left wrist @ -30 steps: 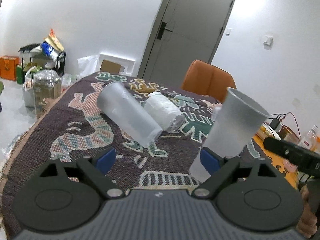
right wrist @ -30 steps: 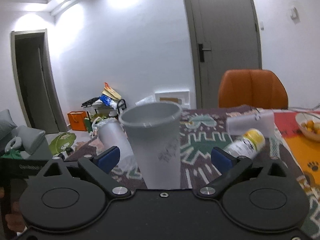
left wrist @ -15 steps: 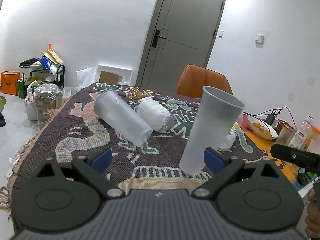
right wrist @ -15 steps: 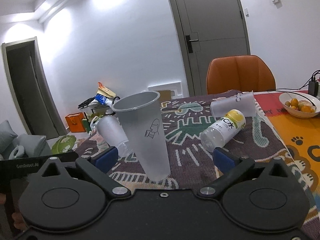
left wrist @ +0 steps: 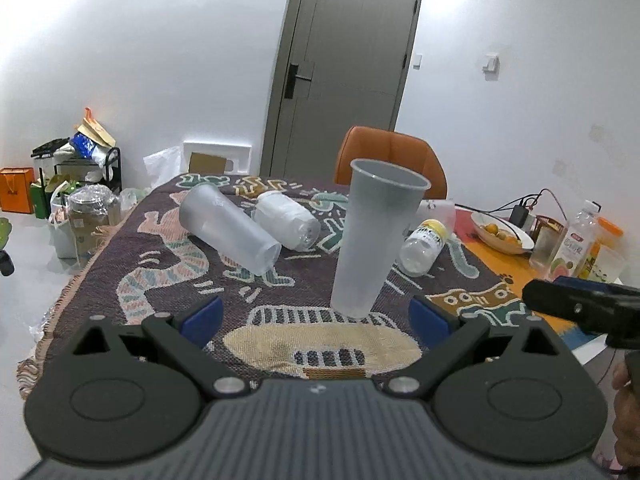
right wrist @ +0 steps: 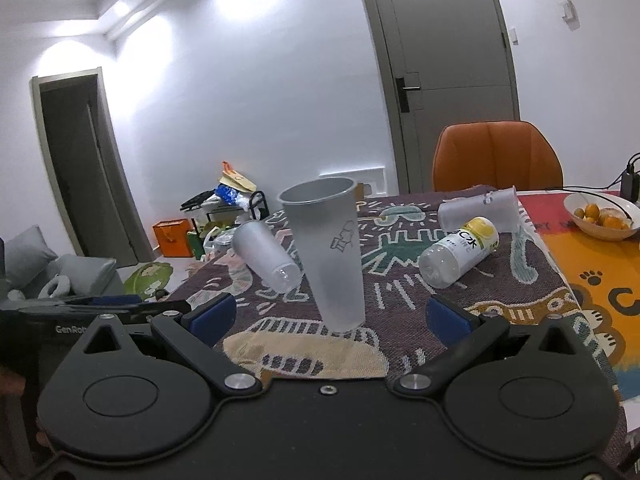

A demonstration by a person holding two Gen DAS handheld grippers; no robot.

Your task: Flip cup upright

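Note:
A tall frosted plastic cup (left wrist: 374,236) stands upright, mouth up, on the patterned rug-covered table (left wrist: 168,280); it also shows in the right wrist view (right wrist: 328,252). My left gripper (left wrist: 316,318) is open and empty, just short of the cup's base. My right gripper (right wrist: 328,318) is open and empty, also just in front of the cup. A second frosted cup (left wrist: 228,228) lies on its side behind, also seen in the right wrist view (right wrist: 266,256).
A lying stack of white cups (left wrist: 288,220), a lying yellow-capped bottle (right wrist: 460,254) and another lying clear cup (right wrist: 476,210) are on the table. A fruit bowl (right wrist: 600,216), bottles (left wrist: 572,244) and an orange chair (right wrist: 496,156) stand at the right and back.
Both grippers have drawn back from the upright cup, which now stands free on the table. The left fingers, beside the cup one second ago, are now clear of it.

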